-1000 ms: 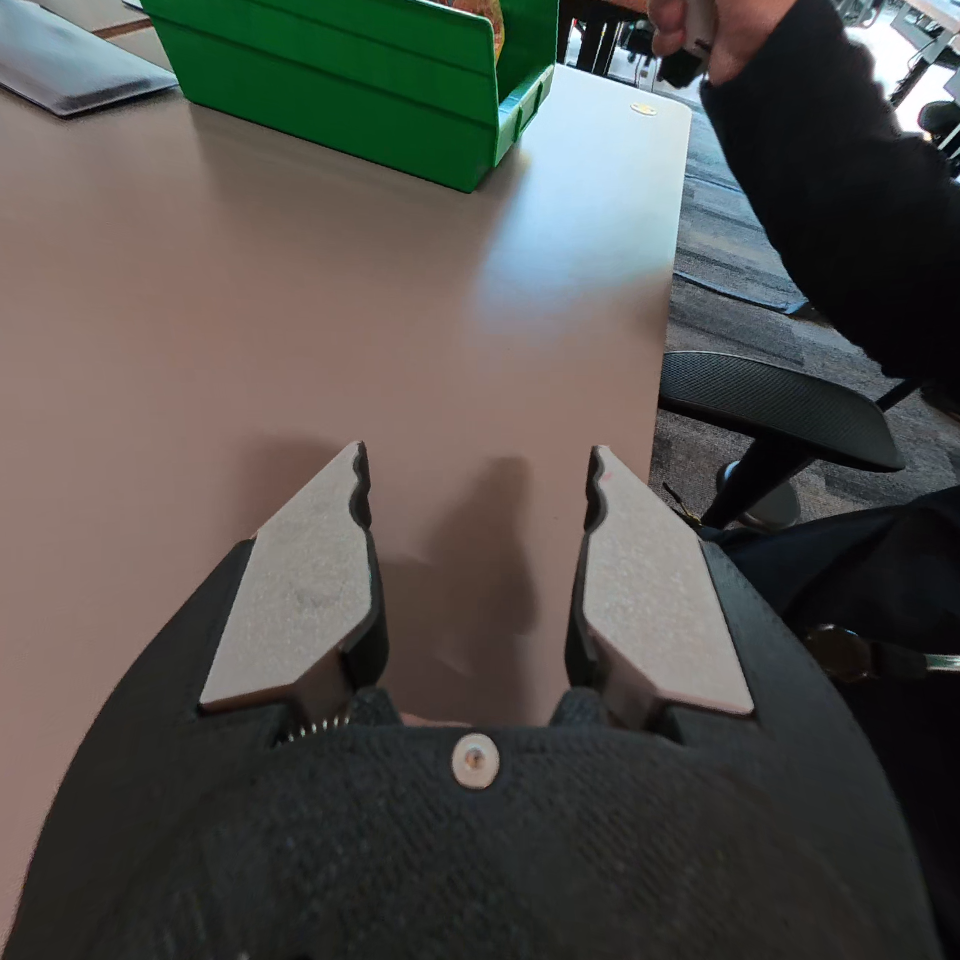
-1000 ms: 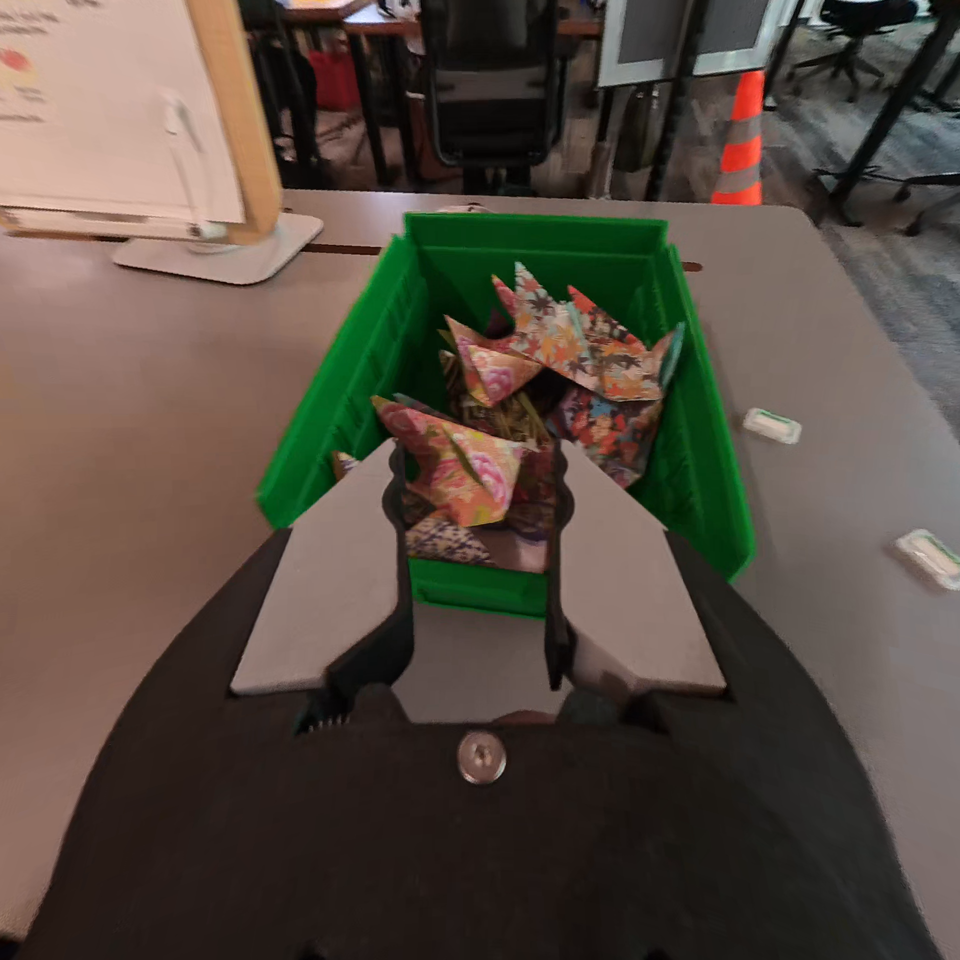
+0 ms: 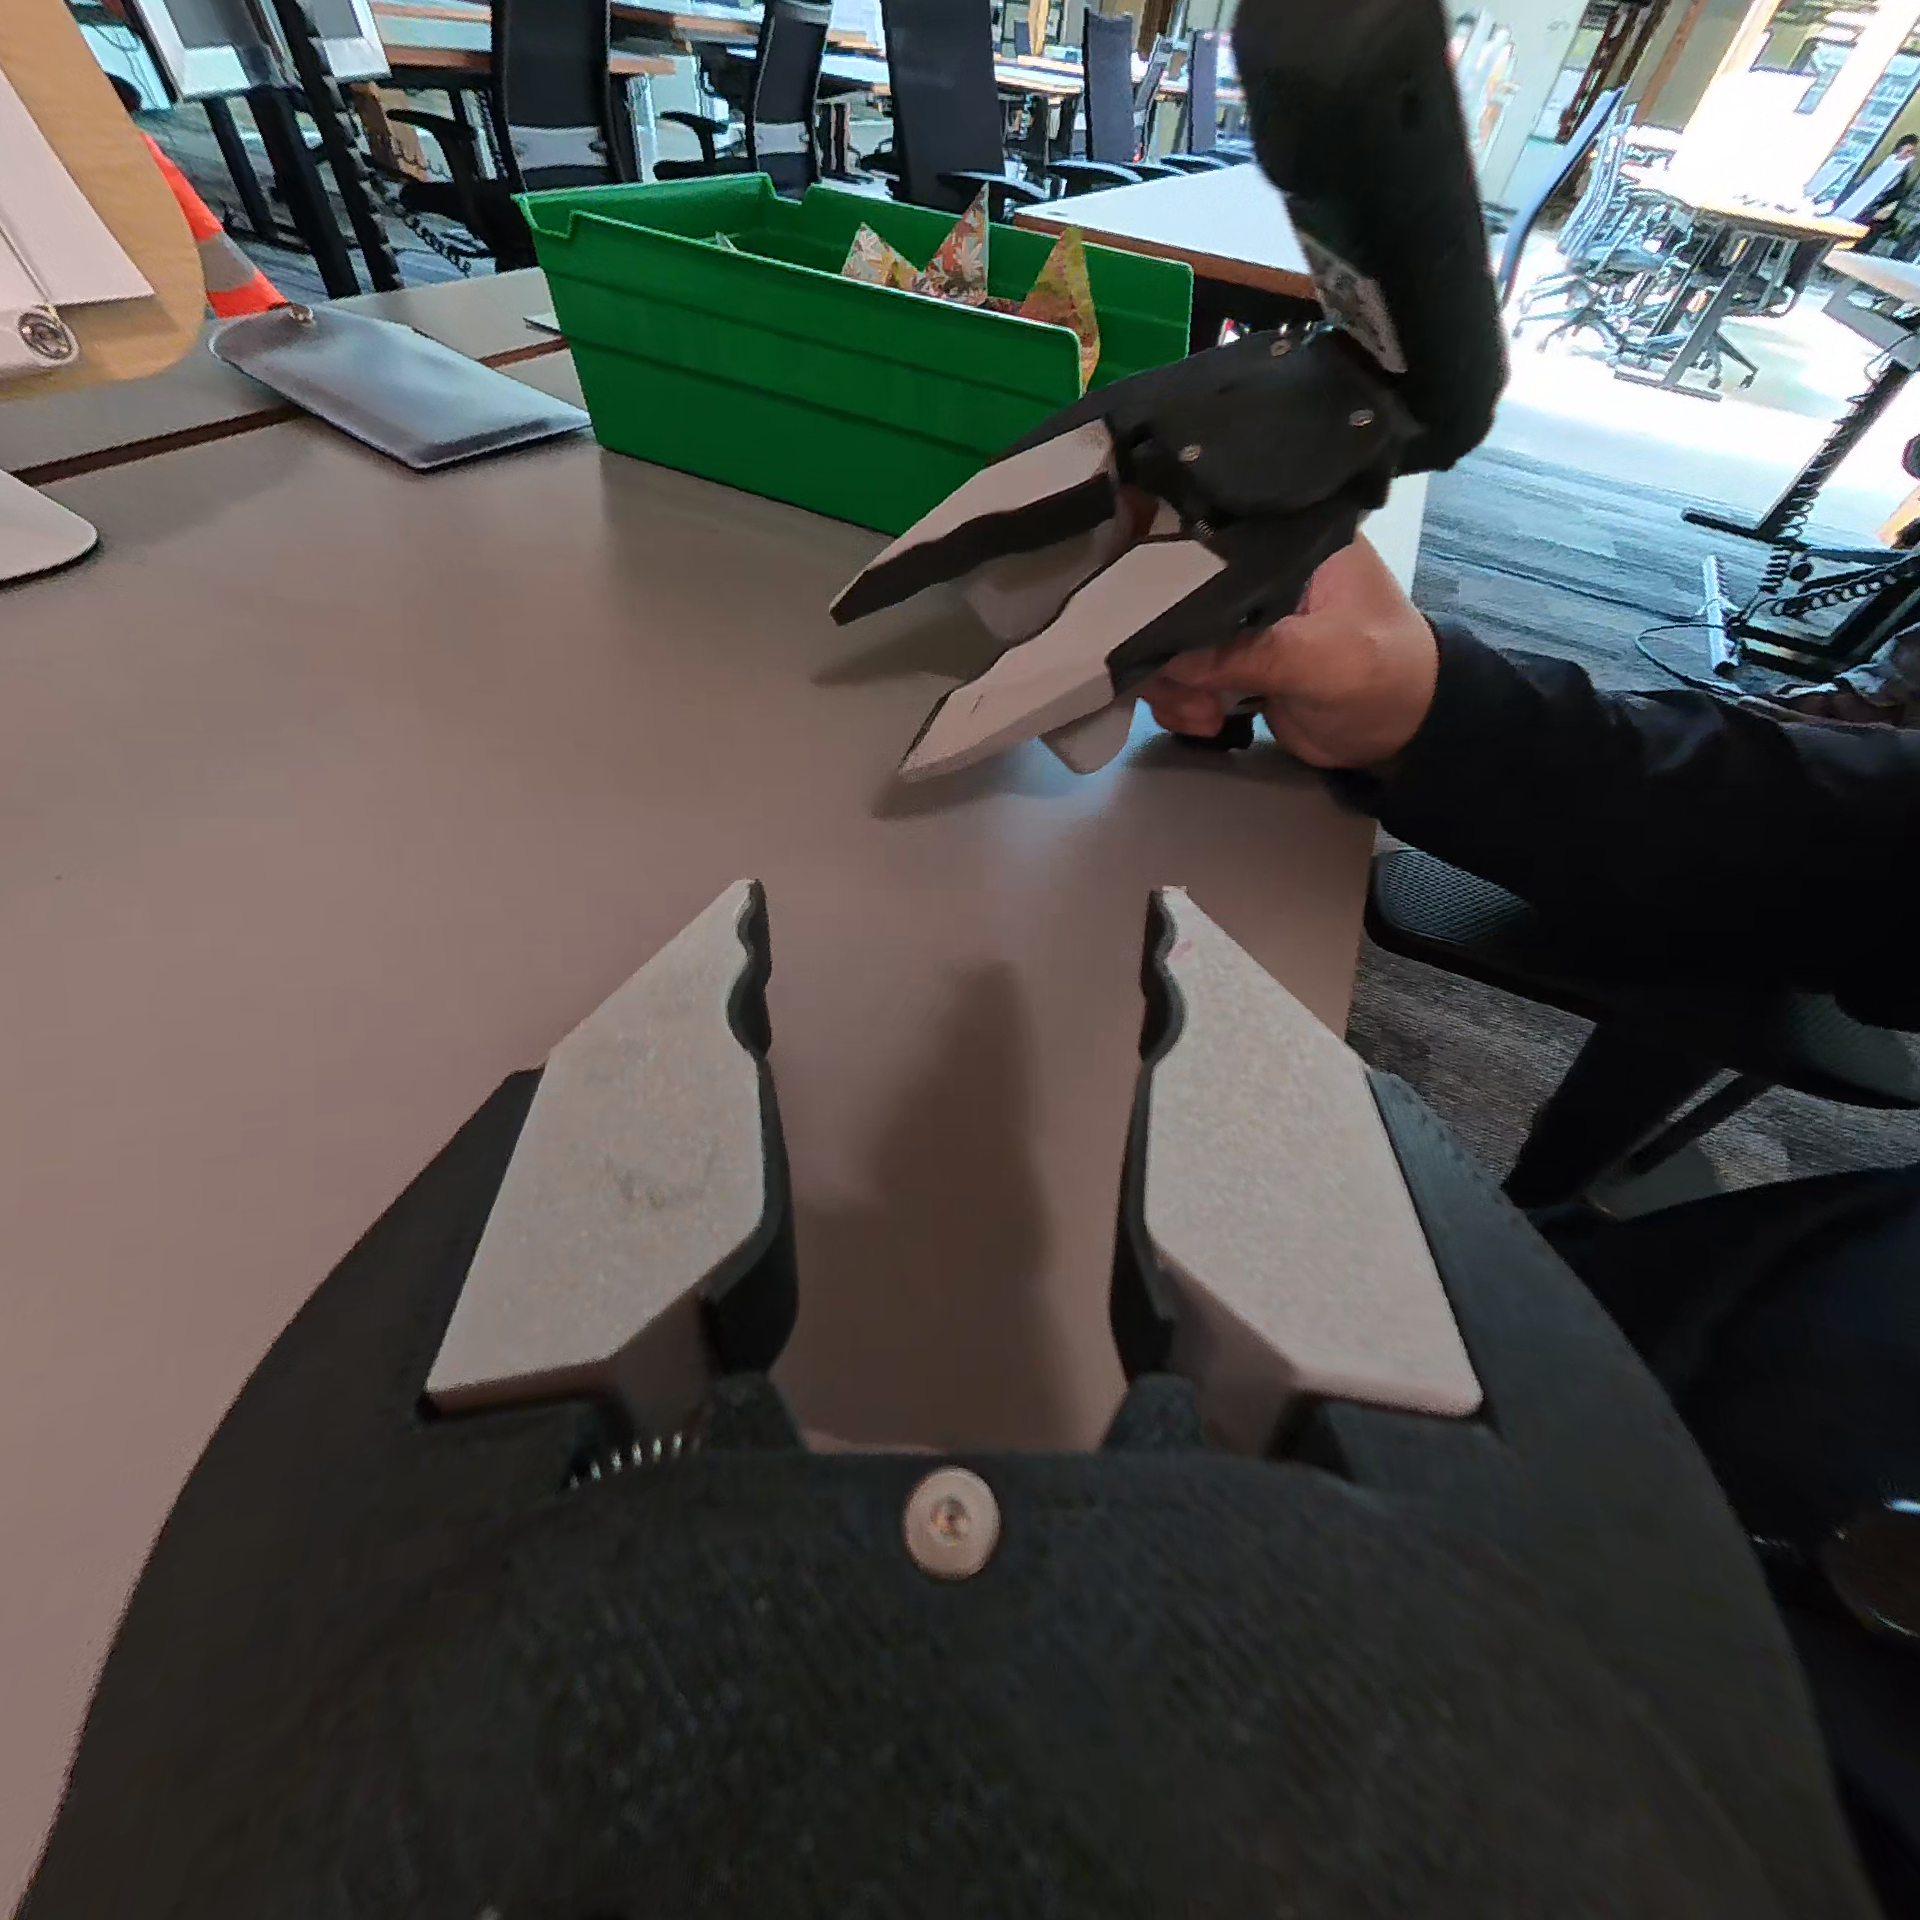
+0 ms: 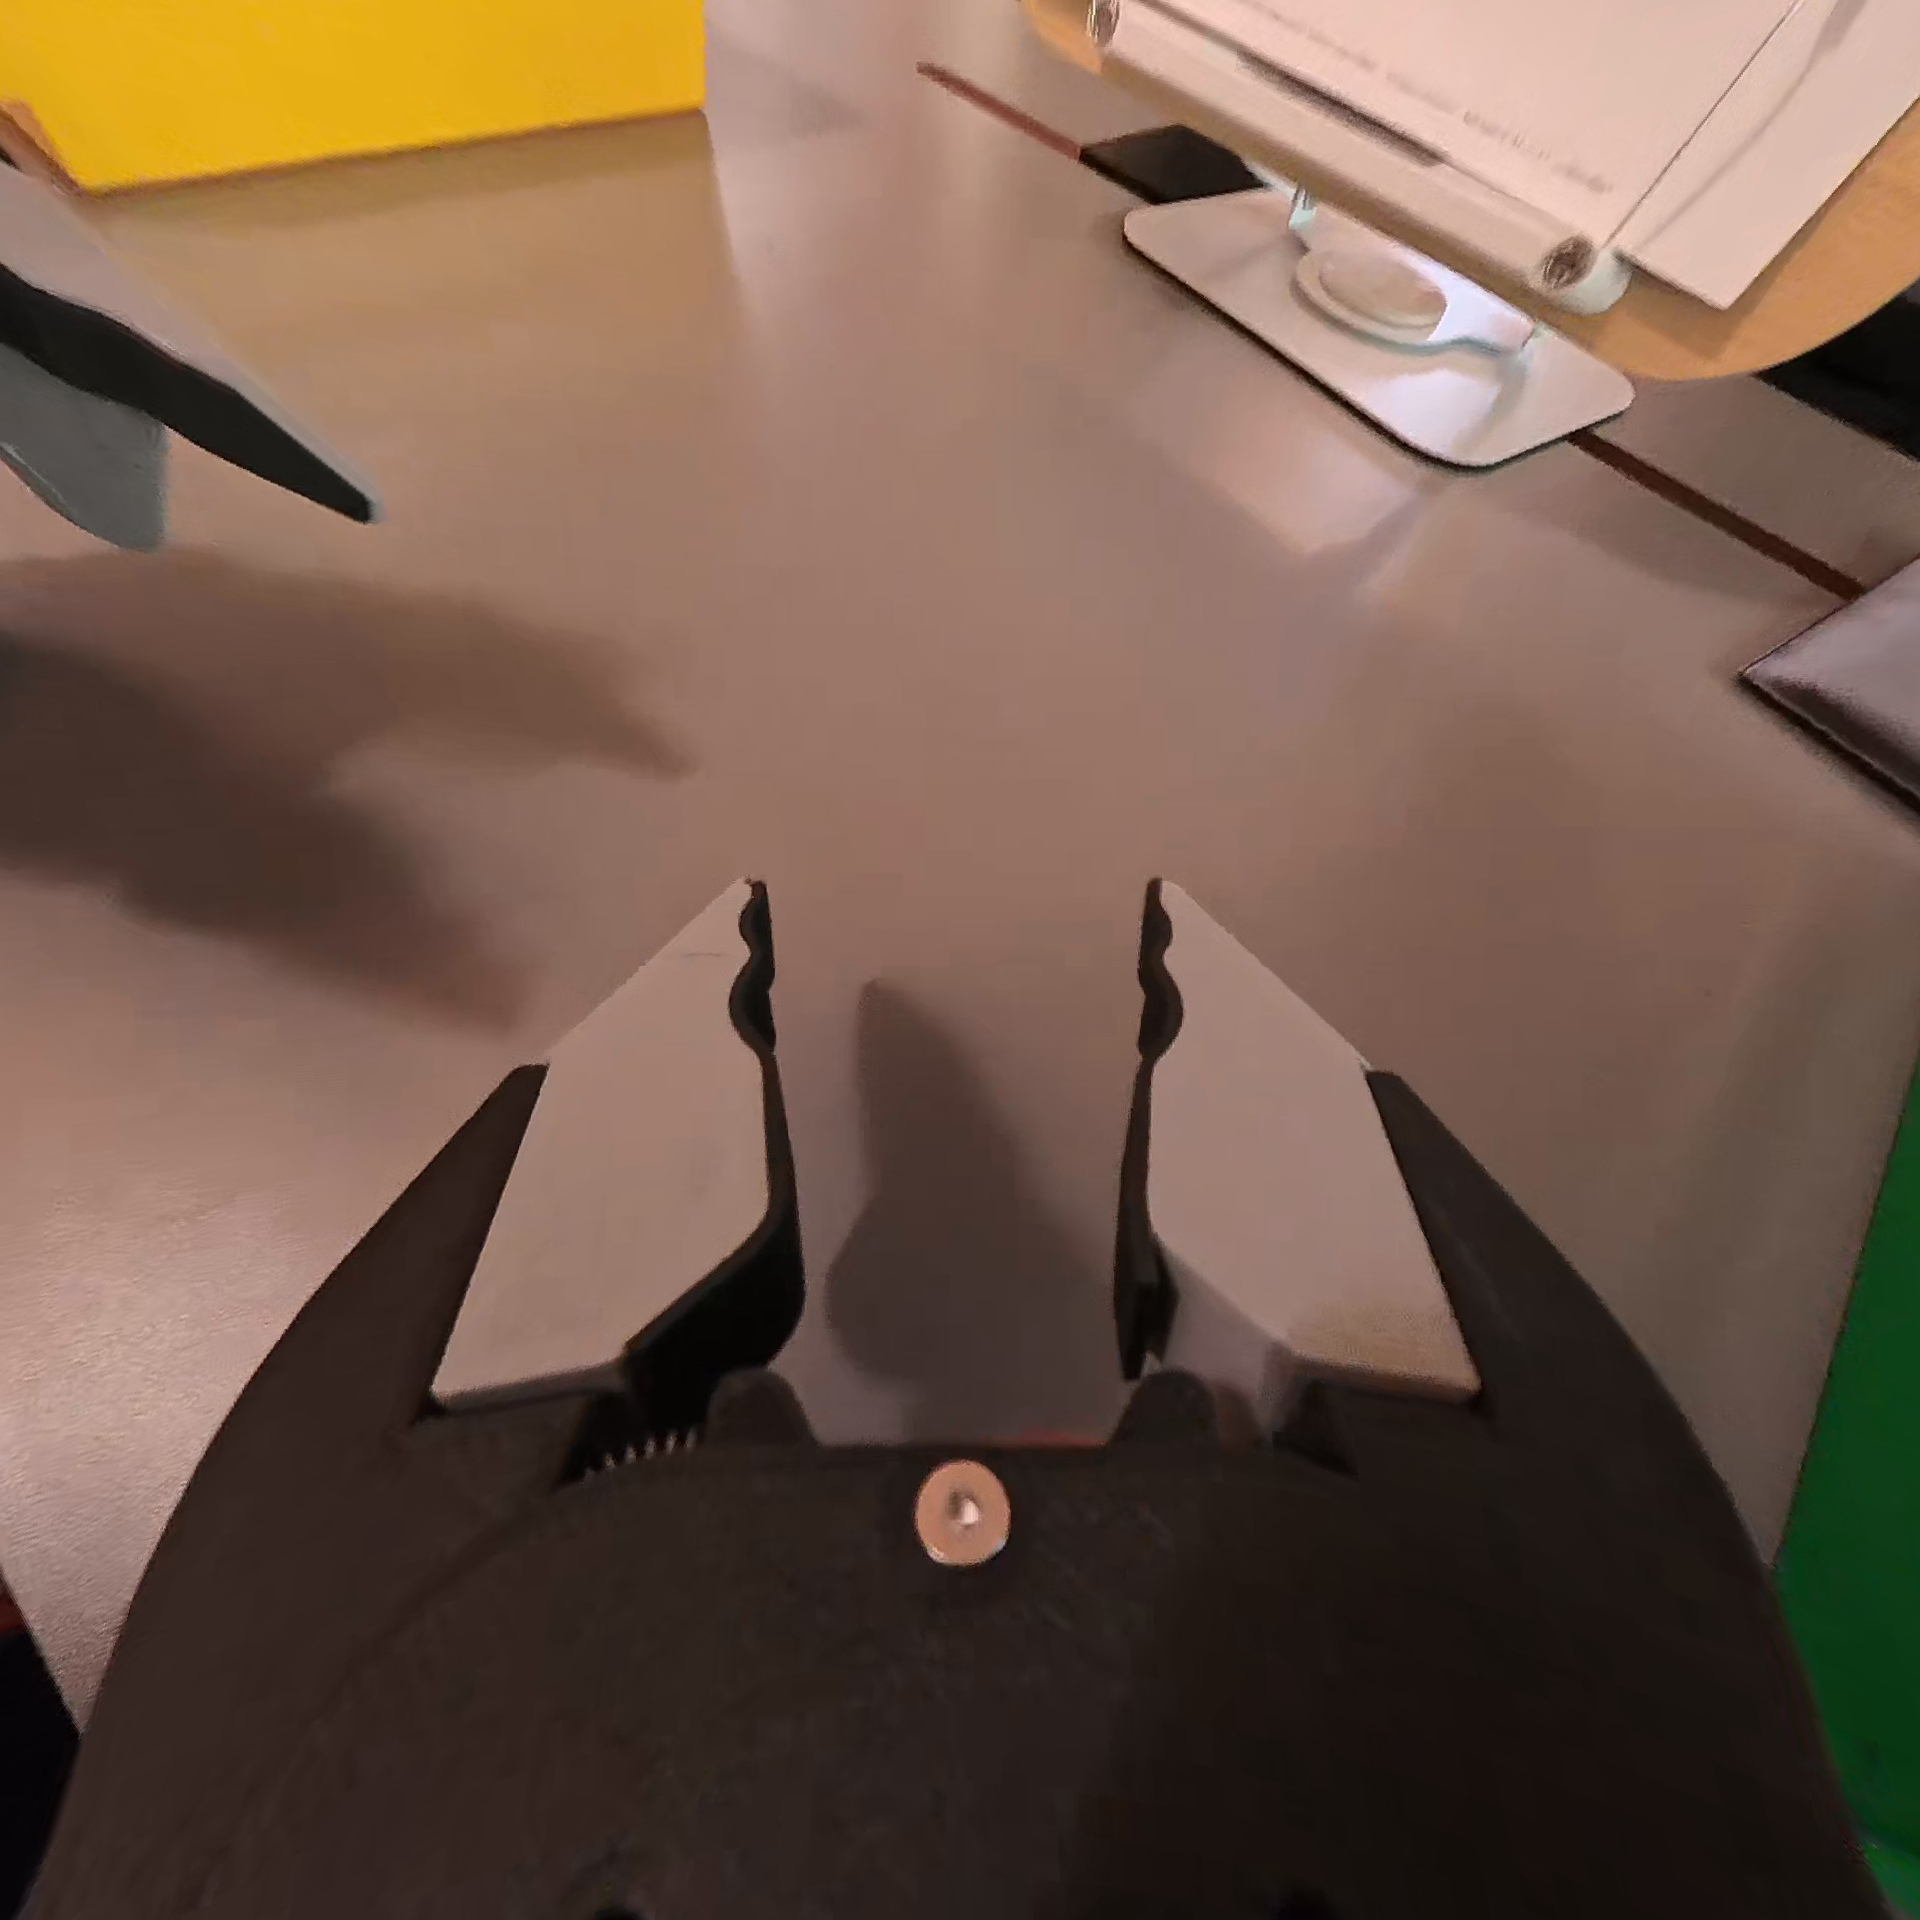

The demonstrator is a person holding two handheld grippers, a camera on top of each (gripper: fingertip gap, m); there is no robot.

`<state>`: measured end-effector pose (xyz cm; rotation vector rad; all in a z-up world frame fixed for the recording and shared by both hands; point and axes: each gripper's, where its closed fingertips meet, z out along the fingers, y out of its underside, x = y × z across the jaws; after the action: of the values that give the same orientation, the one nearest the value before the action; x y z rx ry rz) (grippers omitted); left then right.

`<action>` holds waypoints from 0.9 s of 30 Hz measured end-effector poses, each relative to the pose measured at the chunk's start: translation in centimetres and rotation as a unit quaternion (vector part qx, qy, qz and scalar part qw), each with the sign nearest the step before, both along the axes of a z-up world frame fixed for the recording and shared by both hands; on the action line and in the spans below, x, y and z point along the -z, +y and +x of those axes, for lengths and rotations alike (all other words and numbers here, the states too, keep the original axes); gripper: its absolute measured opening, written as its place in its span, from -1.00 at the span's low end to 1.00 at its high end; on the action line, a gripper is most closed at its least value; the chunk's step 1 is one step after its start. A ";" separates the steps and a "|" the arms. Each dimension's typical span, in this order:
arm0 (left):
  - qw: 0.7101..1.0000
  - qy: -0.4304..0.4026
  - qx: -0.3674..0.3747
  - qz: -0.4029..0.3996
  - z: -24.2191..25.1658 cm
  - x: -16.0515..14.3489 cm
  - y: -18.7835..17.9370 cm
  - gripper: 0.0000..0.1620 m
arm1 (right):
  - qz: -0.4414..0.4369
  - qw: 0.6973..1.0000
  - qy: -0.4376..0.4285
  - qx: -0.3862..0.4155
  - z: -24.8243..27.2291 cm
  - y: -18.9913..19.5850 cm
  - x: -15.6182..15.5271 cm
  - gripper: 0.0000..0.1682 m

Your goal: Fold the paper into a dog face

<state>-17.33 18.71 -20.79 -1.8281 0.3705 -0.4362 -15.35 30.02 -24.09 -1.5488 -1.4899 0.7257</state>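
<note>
Both hand-held grippers, left and right, spread and empty over bare tabletop; looks between folds, next grab fresh paper.

Bare surface is lying open between both tools. The green bin is blocking the far side, the dark pouch and stand base are crowding beside it.
</note>
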 end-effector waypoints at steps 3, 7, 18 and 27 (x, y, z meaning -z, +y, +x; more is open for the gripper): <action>1.000 0.009 -0.004 0.014 0.0 -0.3 -0.1 -0.14 | 0.001 1.000 -0.028 0.006 -0.1 0.2 0.9 -0.15; 1.000 0.013 0.003 0.019 0.2 -0.3 -0.3 -0.15 | 0.008 0.998 -0.057 0.006 -0.2 0.1 1.7 -0.17; 0.997 0.010 -0.013 0.069 -0.2 -1.7 -0.7 -0.21 | -0.037 0.997 -0.074 0.003 -0.2 0.2 2.4 -0.13; 0.996 0.004 -0.026 0.090 -0.4 -2.4 -1.1 -0.21 | -0.029 0.994 -0.104 0.009 -0.1 0.3 3.4 -0.13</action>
<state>-17.73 17.58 -18.35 -1.6599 0.3560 -0.3477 -15.49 30.28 -27.46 -1.7238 -1.6160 0.6169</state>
